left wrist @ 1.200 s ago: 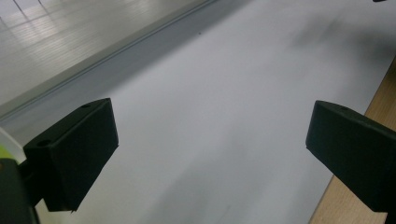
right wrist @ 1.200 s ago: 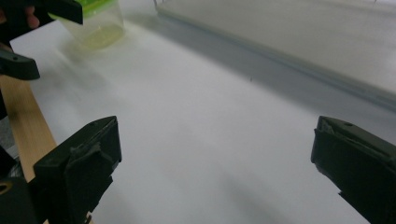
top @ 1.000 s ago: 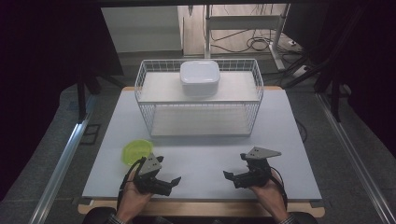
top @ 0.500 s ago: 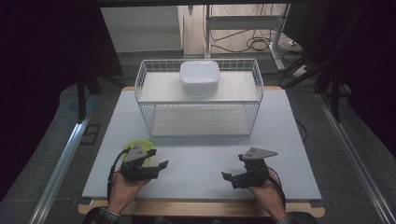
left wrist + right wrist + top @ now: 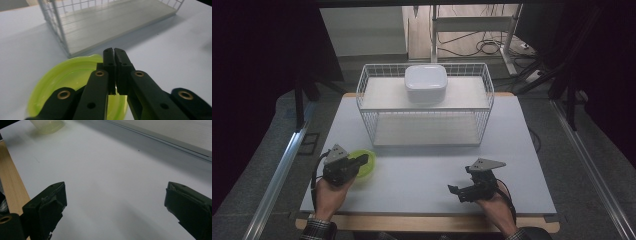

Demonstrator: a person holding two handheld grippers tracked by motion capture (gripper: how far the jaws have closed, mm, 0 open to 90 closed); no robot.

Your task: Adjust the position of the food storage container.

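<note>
While the left gripper (image 5: 114, 53) hangs over the shallow lime-green plastic bowl (image 5: 362, 162) near the left front of the white worktop (image 5: 422, 170), its jaws have just been closing and now meet with no gap. In the left gripper view they sit above the bowl's far rim, but whether the thin rim is pinched between them is hidden. To do this pick well, the grip should bite the rim squarely and deep enough that the light bowl does not tip or slip when lifted; a slow, level lift would test it. The right gripper (image 5: 462, 191) rests well apart at the right front, jaws spread wide, empty. Behind stands a white wire basket rack (image 5: 367, 107) carrying a white square lidded container (image 5: 426, 82).
</note>
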